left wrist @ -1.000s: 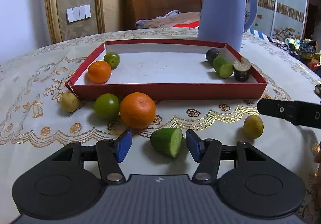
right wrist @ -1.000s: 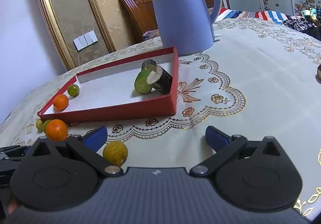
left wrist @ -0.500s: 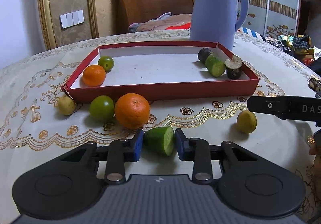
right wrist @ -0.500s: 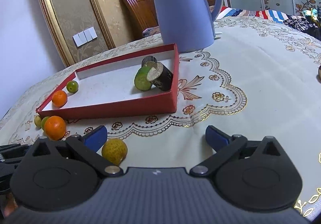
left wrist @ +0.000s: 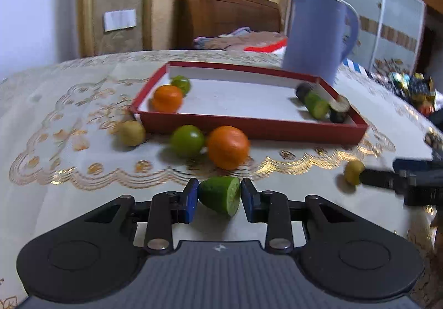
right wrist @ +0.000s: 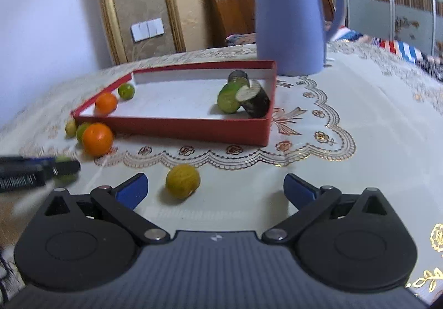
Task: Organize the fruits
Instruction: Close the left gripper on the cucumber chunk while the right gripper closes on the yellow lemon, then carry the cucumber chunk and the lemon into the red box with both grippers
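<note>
My left gripper (left wrist: 219,199) is shut on a green cucumber piece (left wrist: 220,195), cut face to the right, held just above the tablecloth. A red tray (left wrist: 249,126) lies beyond it with an orange (left wrist: 167,98) and a green fruit (left wrist: 181,83) at its left end, and cucumber pieces (left wrist: 315,104) at its right end. A big orange (left wrist: 227,147), a green fruit (left wrist: 187,140) and a yellow fruit (left wrist: 132,133) lie in front of the tray. My right gripper (right wrist: 216,190) is open, with a yellow fruit (right wrist: 182,180) between its fingers, nearer the left one.
A tall blue jug (right wrist: 293,18) stands behind the tray's right end. The red tray also shows in the right wrist view (right wrist: 193,127). The table has a cream embroidered cloth (right wrist: 346,126). A wooden headboard (left wrist: 227,21) stands beyond the table.
My left gripper closed on the cucumber piece and lifted it slightly, and its view swung. My right gripper moved closer to the yellow fruit, staying open.
</note>
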The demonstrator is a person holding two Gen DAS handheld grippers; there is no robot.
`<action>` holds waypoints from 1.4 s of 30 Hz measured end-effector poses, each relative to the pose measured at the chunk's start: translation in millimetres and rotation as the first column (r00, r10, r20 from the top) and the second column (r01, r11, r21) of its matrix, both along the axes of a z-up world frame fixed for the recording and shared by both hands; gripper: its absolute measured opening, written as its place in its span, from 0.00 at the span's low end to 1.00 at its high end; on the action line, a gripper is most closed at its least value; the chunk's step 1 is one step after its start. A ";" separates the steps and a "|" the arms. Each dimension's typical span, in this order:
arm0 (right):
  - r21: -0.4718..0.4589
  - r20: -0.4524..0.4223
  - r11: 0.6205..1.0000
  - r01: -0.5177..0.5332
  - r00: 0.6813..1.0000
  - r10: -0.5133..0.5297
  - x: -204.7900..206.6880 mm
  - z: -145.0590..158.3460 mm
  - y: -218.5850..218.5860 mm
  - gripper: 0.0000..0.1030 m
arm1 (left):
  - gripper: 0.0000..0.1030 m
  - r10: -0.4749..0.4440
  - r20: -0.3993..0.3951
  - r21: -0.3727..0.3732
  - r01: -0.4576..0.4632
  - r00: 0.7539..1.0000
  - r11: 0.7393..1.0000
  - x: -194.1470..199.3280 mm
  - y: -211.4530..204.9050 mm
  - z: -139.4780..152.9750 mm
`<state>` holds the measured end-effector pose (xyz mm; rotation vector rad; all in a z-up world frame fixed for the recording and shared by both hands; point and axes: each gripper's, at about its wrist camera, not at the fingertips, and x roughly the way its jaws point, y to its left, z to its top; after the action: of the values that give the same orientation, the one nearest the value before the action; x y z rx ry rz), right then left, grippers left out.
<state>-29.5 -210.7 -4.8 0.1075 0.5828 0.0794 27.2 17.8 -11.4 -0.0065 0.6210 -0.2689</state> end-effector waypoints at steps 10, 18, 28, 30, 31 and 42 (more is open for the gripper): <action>-0.118 -0.063 0.992 -0.049 0.997 0.041 20.3 -4.0 30.9 0.78 | 0.32 0.019 -0.009 -0.020 -0.019 1.000 1.000 1.0 5.5 -0.3; -0.131 -0.057 0.989 -0.073 0.996 0.066 22.3 -3.8 36.7 0.67 | 0.32 0.031 -0.025 -0.028 -0.032 0.999 0.999 3.0 7.3 -1.5; -0.134 -0.036 0.989 -0.066 0.997 0.061 19.7 -2.1 36.1 0.33 | 0.32 0.030 -0.020 -0.016 -0.031 0.999 0.999 2.9 6.2 -2.0; -0.128 -0.035 0.990 -0.062 0.998 0.058 19.6 -2.2 35.0 0.32 | 0.32 0.030 -0.021 -0.016 -0.031 0.999 0.999 3.1 6.2 -2.0; -0.131 -0.035 0.989 -0.062 0.998 0.058 19.6 -2.3 35.7 0.32 | 0.32 0.031 -0.021 -0.016 -0.031 0.999 0.999 2.9 6.0 -2.0; -0.149 -0.017 0.988 -0.051 0.999 0.049 16.8 -1.0 37.3 0.26 | 0.32 0.028 -0.010 -0.005 -0.028 1.000 1.000 2.3 4.8 -2.1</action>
<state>-12.7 -173.4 -5.7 -0.0522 0.6031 0.0832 29.5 22.6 -13.5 -0.0216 0.6301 -0.2434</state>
